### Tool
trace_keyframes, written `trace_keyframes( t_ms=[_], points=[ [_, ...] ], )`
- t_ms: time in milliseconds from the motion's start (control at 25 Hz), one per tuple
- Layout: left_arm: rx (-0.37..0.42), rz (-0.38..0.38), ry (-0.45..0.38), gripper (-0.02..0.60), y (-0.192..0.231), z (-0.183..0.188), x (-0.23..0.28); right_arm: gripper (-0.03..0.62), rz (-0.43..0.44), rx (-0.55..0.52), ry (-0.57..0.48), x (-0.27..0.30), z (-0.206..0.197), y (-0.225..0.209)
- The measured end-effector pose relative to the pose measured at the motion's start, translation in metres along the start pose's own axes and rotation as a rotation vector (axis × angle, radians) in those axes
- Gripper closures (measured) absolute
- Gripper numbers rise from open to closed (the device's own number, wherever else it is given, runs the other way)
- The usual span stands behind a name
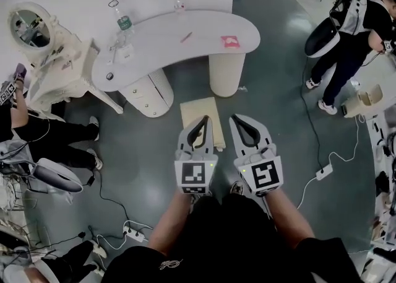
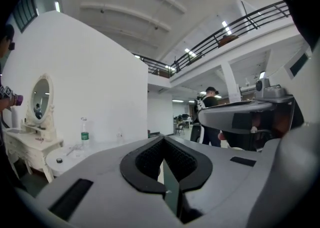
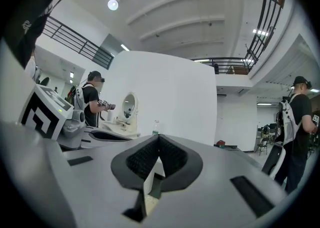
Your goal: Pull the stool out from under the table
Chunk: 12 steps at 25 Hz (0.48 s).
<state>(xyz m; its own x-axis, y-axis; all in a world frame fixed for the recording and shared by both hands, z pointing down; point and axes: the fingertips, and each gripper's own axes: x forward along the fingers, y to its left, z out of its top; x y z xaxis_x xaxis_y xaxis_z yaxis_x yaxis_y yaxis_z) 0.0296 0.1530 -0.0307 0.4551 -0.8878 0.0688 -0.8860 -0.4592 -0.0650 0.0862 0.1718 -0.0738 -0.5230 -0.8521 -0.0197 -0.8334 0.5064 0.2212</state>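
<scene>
In the middle of the head view, the left gripper [image 1: 202, 119] and right gripper [image 1: 237, 118] are held side by side, each with its jaws together and nothing between them. The tan stool [image 1: 194, 109] stands on the grey floor [image 1: 272, 133] just above their tips, at the near edge of the white table [image 1: 185, 49].

table [image 1: 185, 46]: white, curved | stool [image 1: 198, 108]: tan seat, just in front of table | left gripper [image 1: 204, 119], right gripper [image 1: 235, 118]: side by side before table, jaws together | bottle [image 1: 124, 23]: on table
</scene>
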Motion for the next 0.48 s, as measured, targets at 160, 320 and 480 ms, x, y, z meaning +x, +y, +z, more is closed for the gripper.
trace_keyframes(
  t_ms=[160,320,480],
  points=[
    [0.021,-0.008,-0.007,0.575,-0.01,0.008,0.002,0.588,0.004,-0.021,-0.003,-0.004,0.002,-0.006],
    [0.018,-0.006,-0.009,0.575,-0.012,0.013,0.0,0.588,0.006,-0.008,-0.002,-0.004,0.001,-0.008],
    [0.017,-0.01,-0.022,0.575,-0.015,0.017,0.004,0.588,0.015,0.0,-0.018,-0.001,0.005,-0.009]
  ],
)
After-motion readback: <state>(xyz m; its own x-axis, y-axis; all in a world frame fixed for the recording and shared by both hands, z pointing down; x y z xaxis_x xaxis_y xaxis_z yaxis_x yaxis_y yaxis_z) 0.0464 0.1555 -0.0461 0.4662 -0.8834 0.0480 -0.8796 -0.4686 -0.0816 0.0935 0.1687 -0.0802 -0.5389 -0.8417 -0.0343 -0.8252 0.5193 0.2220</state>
